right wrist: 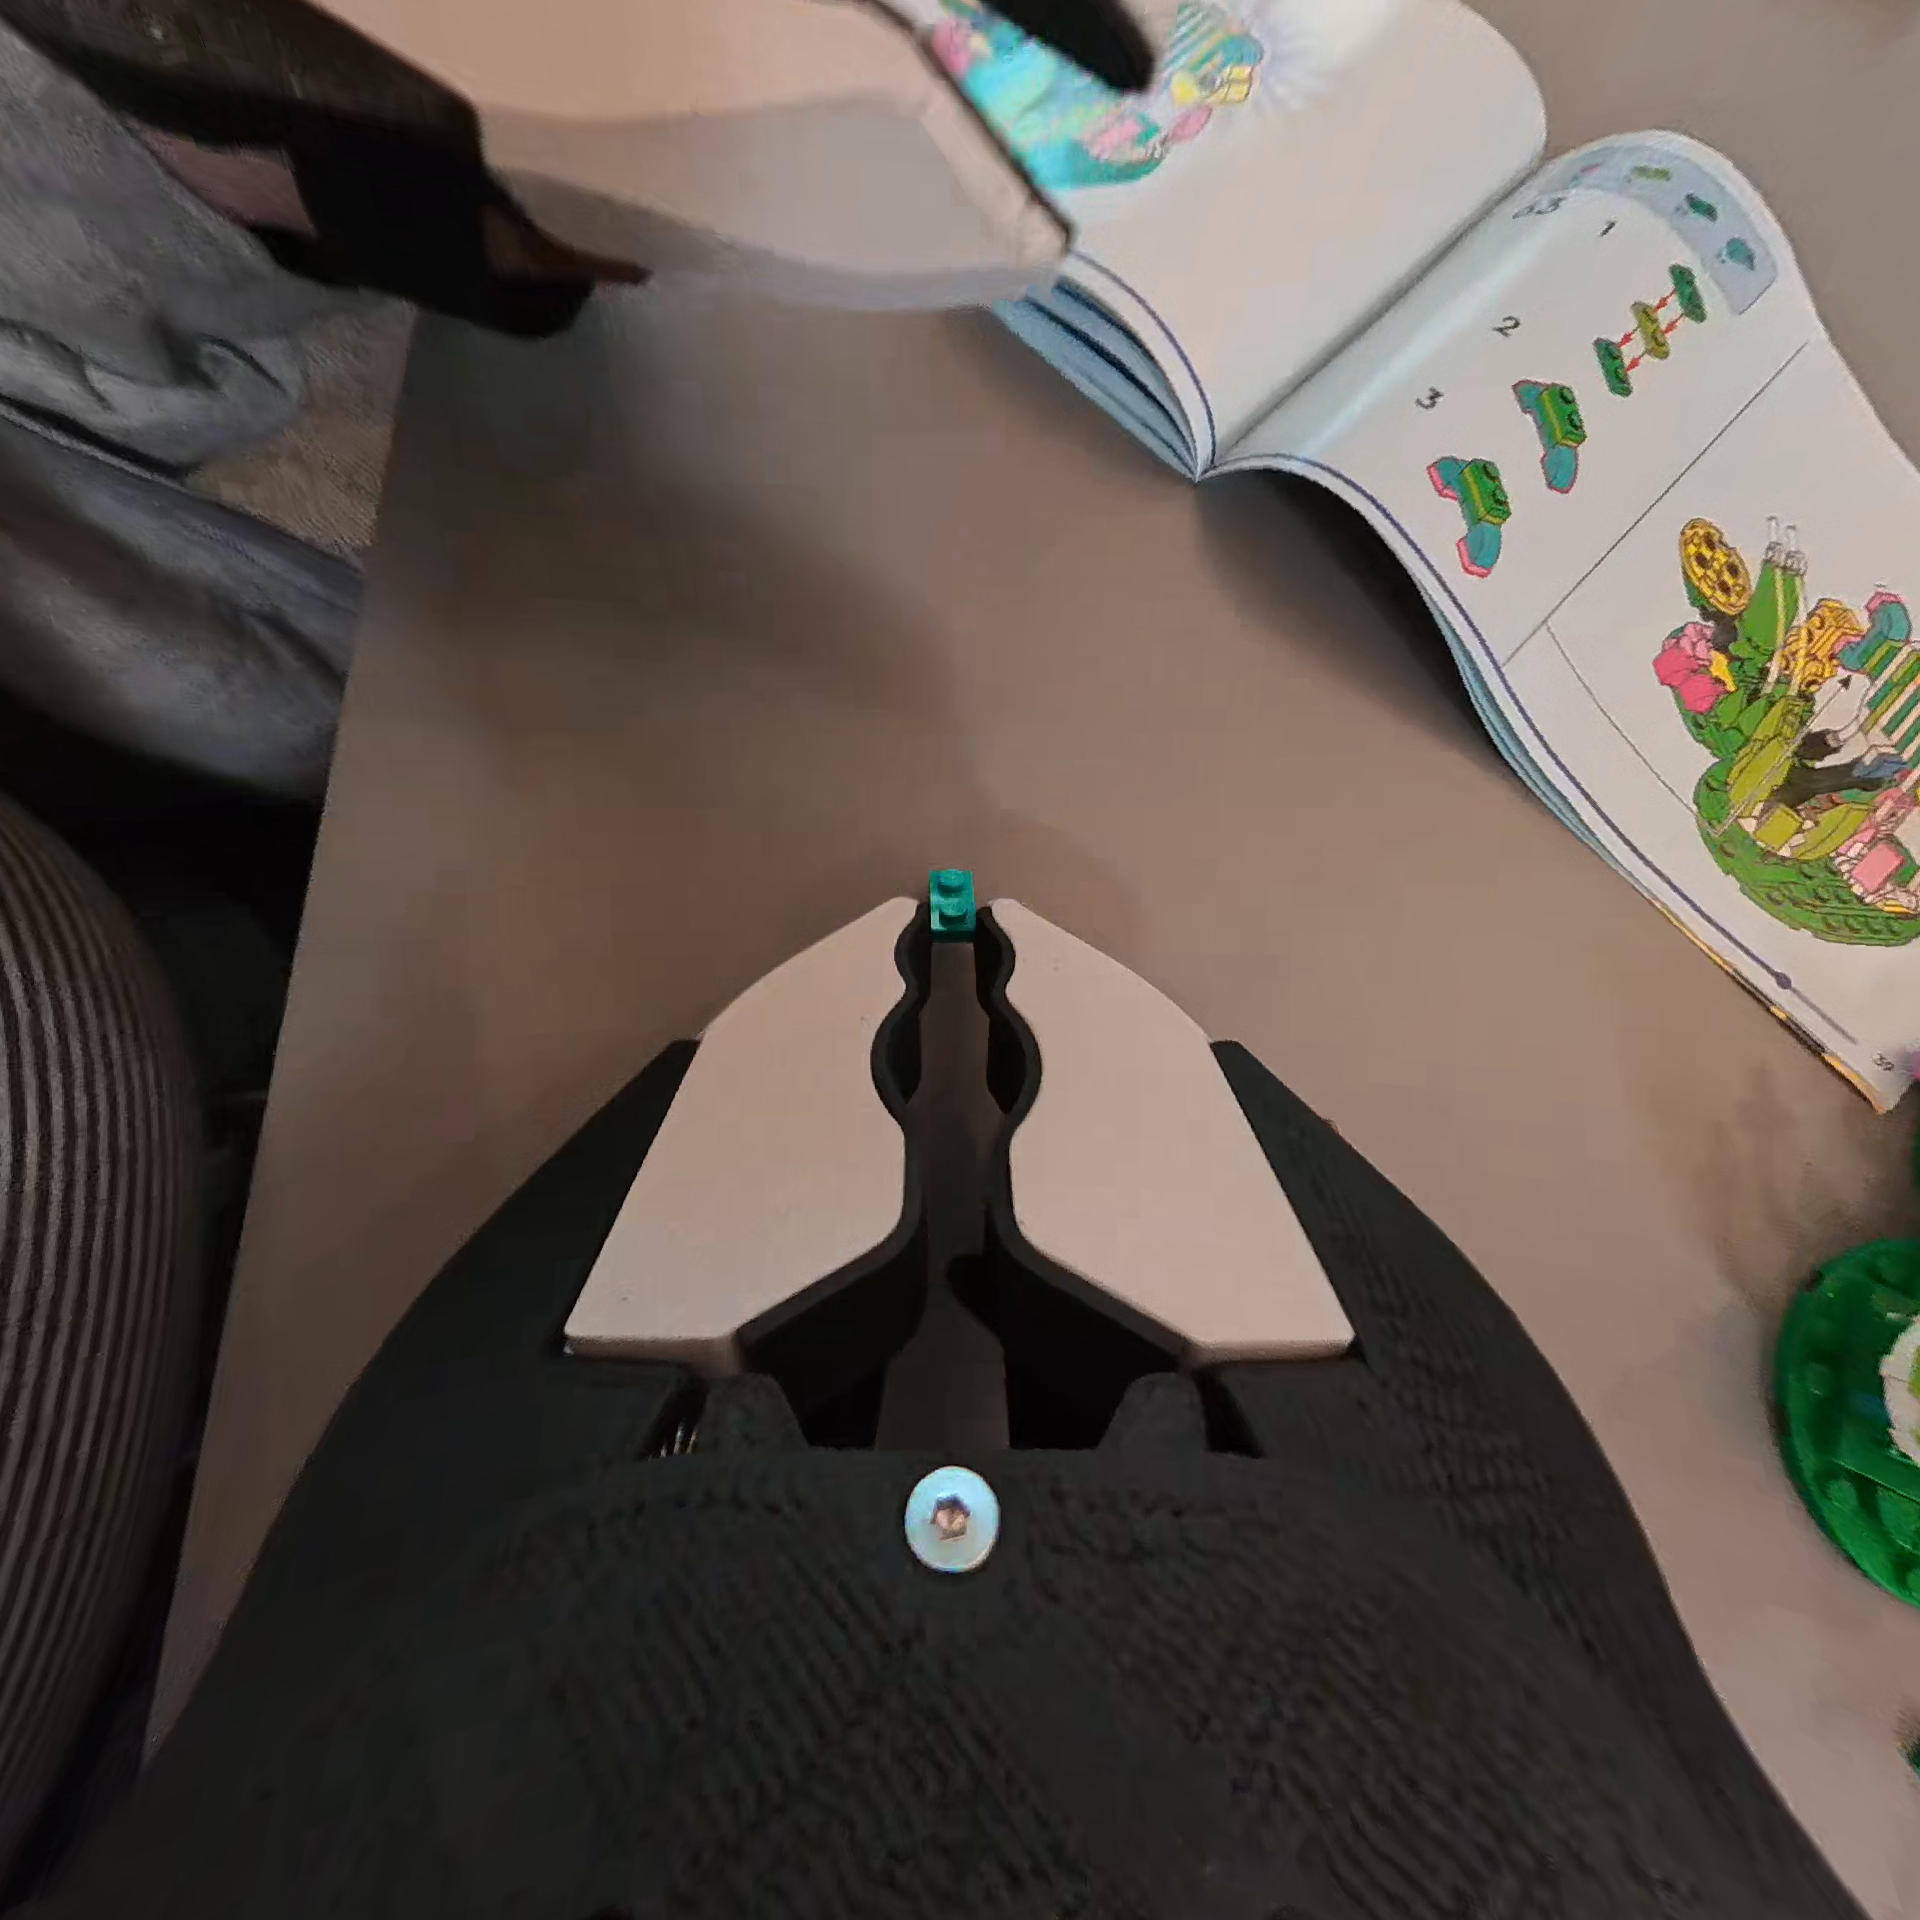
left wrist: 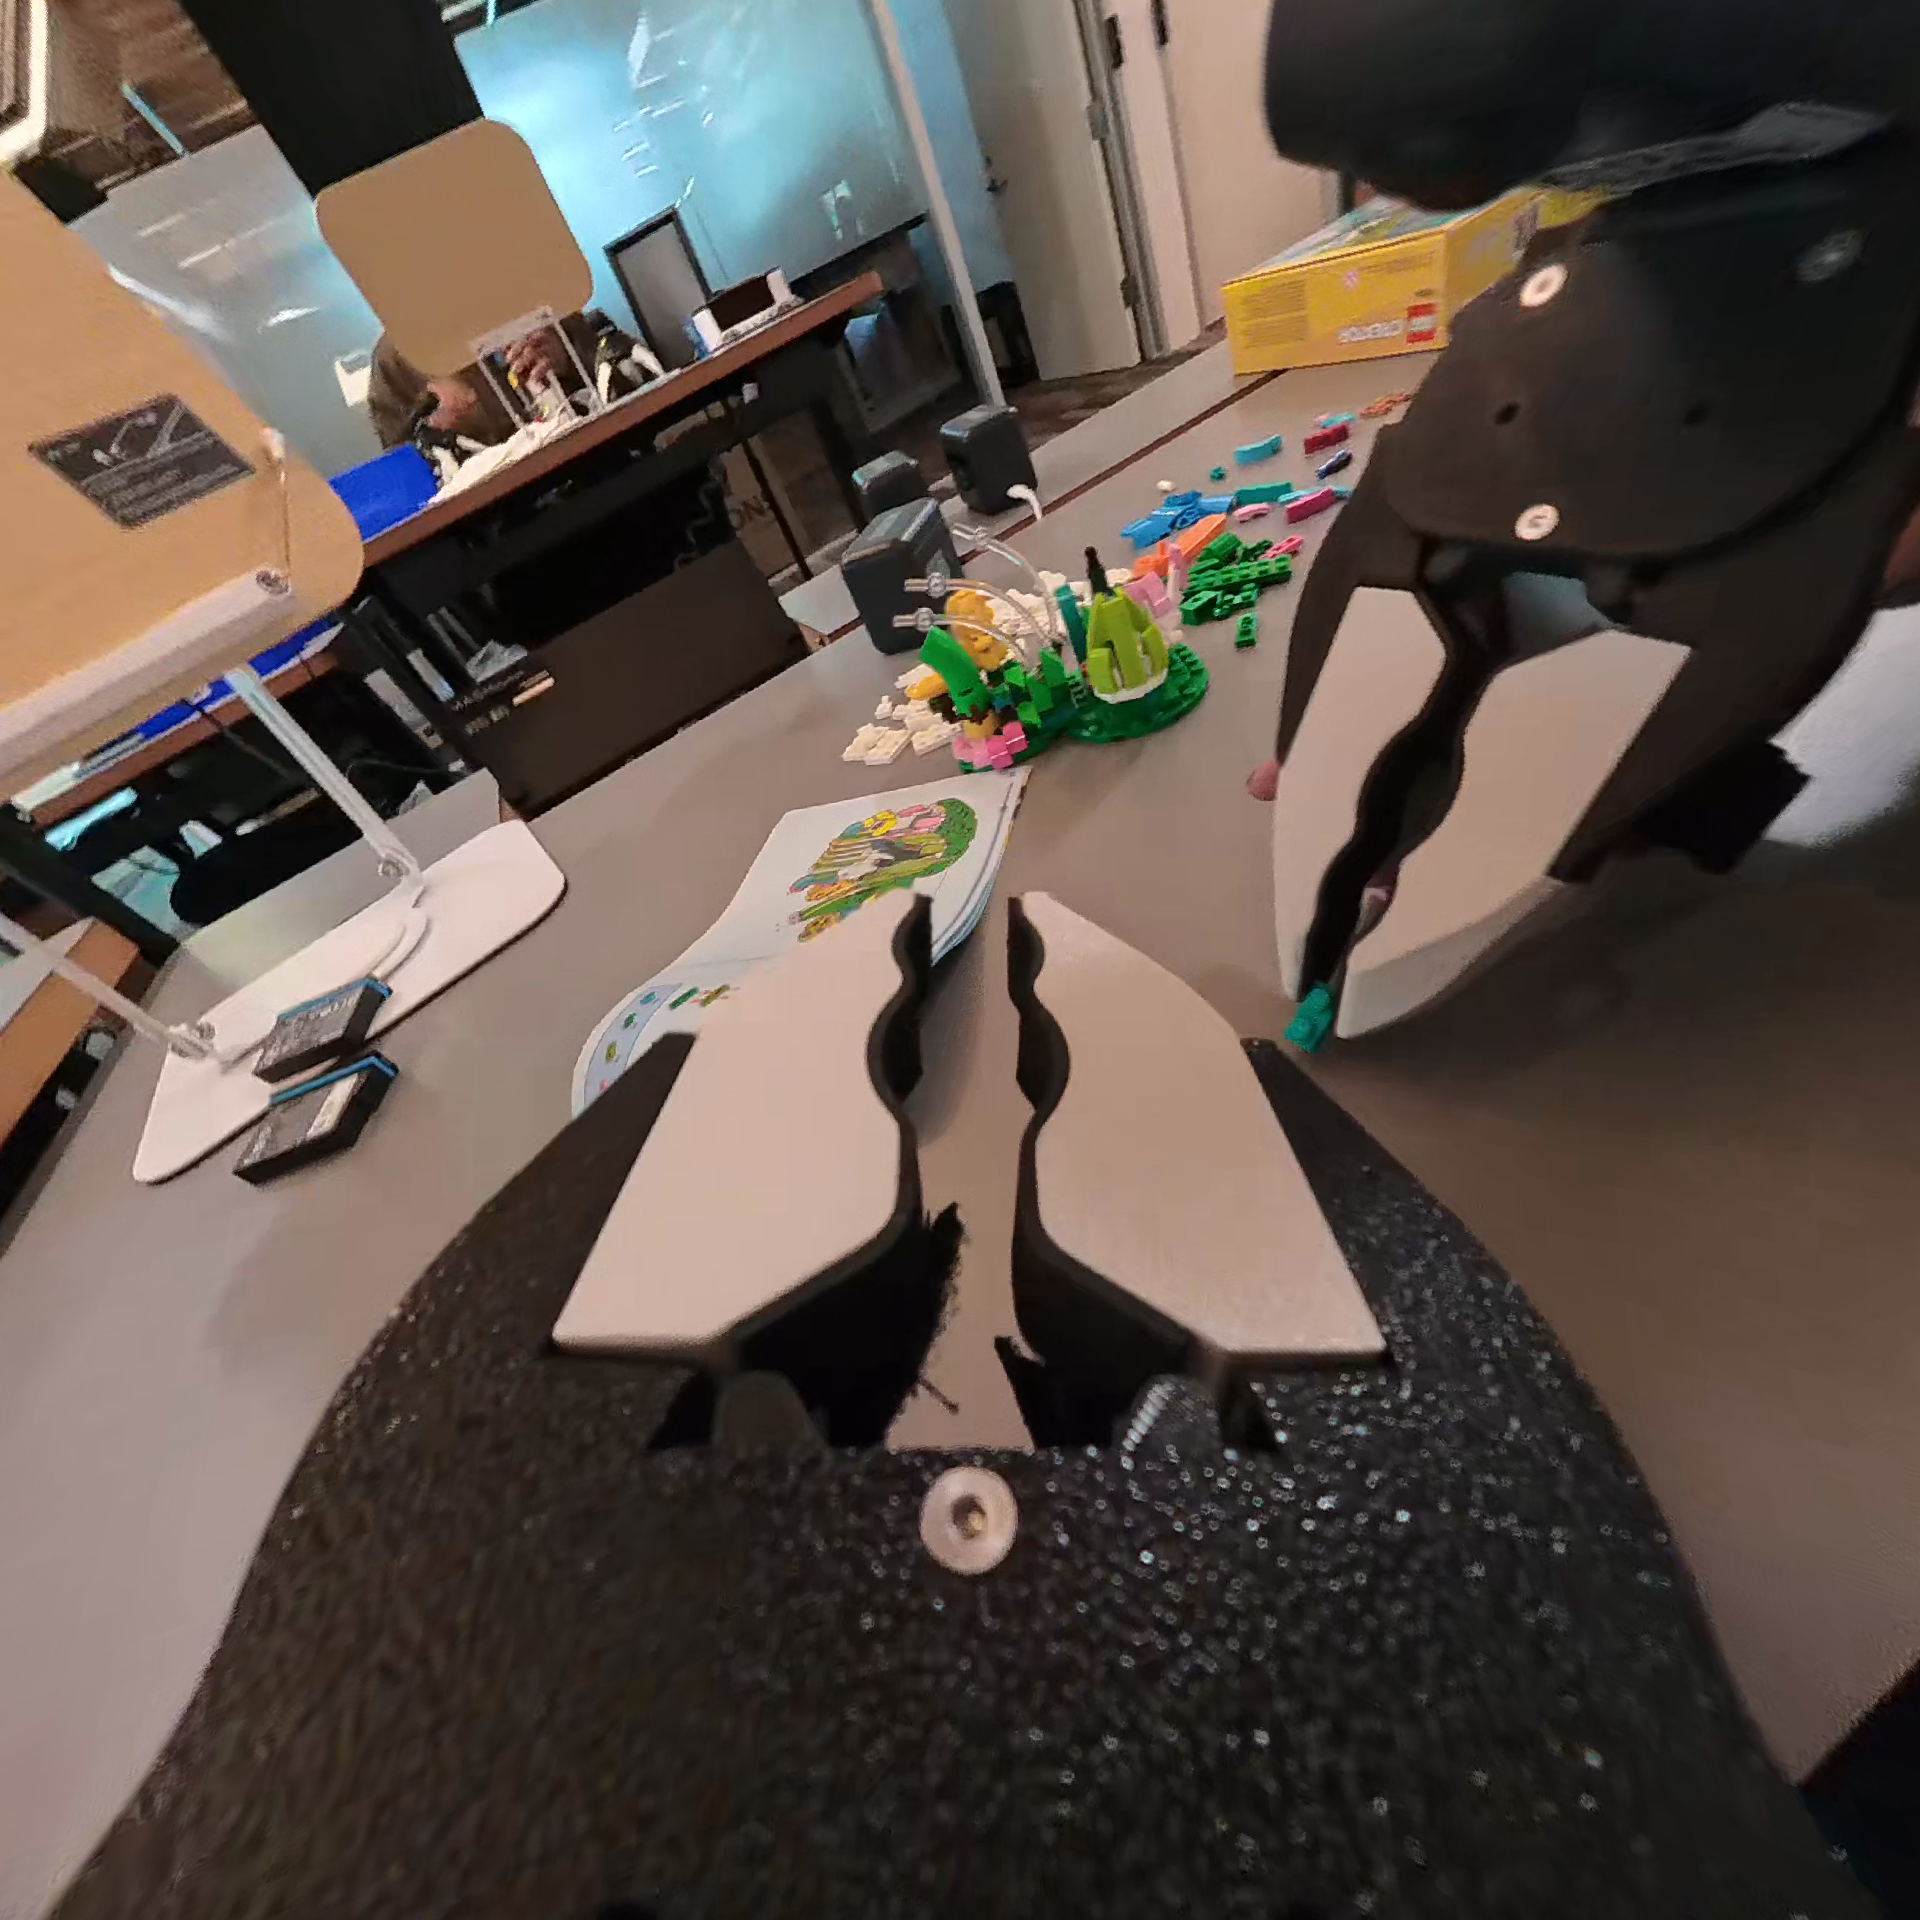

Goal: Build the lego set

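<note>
Slipping is the chief hazard judged here: a small teal brick (right wrist: 953, 914) is pinched only at the very tips of the right gripper (right wrist: 956, 930), so a slight twist or a bump against the grey table (right wrist: 675, 644) could pop it free or rotate it out of alignment. In the left wrist view the same brick (left wrist: 1307, 1016) is seen at 4 o'clock from the left gripper (left wrist: 966, 920), at or just above the tabletop; contact cannot be told.

The left gripper is seen with a narrow gap between its tips and nothing held in it. Since it hovers over the open instruction booklet (left wrist: 894, 883), a page could be snagged if it were lowered.

The partly built green model (left wrist: 1049, 675) stands at 12 o'clock beyond the booklet, with loose bricks (left wrist: 1236, 571) scattered at 1 o'clock. A careless sweep by either gripper might knock it.

As for containers, only a yellow set box (left wrist: 1340, 291) is seen at far 1 o'clock; its contents cannot be told.
</note>
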